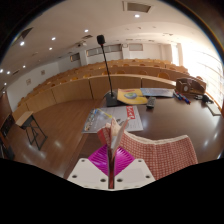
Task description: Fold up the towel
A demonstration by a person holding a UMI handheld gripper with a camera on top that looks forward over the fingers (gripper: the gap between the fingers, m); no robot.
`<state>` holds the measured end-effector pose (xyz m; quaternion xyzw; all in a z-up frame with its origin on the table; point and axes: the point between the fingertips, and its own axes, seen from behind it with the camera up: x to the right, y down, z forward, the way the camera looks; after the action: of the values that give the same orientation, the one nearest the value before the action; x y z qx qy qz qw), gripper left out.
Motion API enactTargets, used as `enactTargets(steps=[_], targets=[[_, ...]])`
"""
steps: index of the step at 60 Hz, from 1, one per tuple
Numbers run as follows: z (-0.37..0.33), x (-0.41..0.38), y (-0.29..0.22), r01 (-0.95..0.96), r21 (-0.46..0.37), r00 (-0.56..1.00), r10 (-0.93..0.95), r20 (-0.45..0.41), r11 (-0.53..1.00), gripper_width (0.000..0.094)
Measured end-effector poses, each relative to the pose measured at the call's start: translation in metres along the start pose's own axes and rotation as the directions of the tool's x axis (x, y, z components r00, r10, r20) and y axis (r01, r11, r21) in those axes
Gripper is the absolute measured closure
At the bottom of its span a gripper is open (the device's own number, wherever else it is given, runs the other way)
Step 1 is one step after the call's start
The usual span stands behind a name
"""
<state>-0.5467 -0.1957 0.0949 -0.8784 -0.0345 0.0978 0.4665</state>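
The gripper (pixel 111 165) has its fingers pressed together on a corner of the checkered towel (pixel 160 155) (pink pads meeting). The towel lies on the wooden table (pixel 70 125), extending right of the fingers.

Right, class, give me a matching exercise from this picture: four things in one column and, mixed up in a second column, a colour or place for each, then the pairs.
Things:
1. microphone stand
2. towel
3. flat item on the table
4. finger pads

Colour or place:
A. red-and-white check, right beside the fingers
B. pink
C. upright beyond the table, before the wooden seats
D. yellow, lying well ahead of the fingers

Pairs: 1-C, 2-A, 3-D, 4-B.

The gripper has its fingertips at the towel's edge.
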Motion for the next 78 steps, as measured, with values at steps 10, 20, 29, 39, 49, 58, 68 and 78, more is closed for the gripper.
enactTargets(steps=[10,20,29,39,49,58,68,78], targets=[[-0.036,0.073,-0.057,-0.117,0.096,0.993,0.115,0.028,0.988,0.0894],[-0.014,0.19,-0.013,-0.142,0.01,0.987,0.142,-0.076,0.99,0.0788],[-0.014,0.278,0.016,-0.046,-0.041,0.977,0.036,-0.208,0.998,0.0168],[-0.047,0.29,0.013,-0.018,-0.024,0.972,0.012,-0.233,1.0,0.0089],[-0.092,0.264,0.007,0.029,0.003,0.972,-0.027,-0.232,1.0,0.0089],[-0.15,0.228,0.01,0.049,0.033,0.97,-0.04,-0.239,0.998,0.0088],[-0.219,0.191,0.021,0.077,0.066,0.965,-0.057,-0.255,0.995,0.0084],[-0.273,0.161,0.037,0.108,0.079,0.962,-0.084,-0.26,0.991,0.0084]])
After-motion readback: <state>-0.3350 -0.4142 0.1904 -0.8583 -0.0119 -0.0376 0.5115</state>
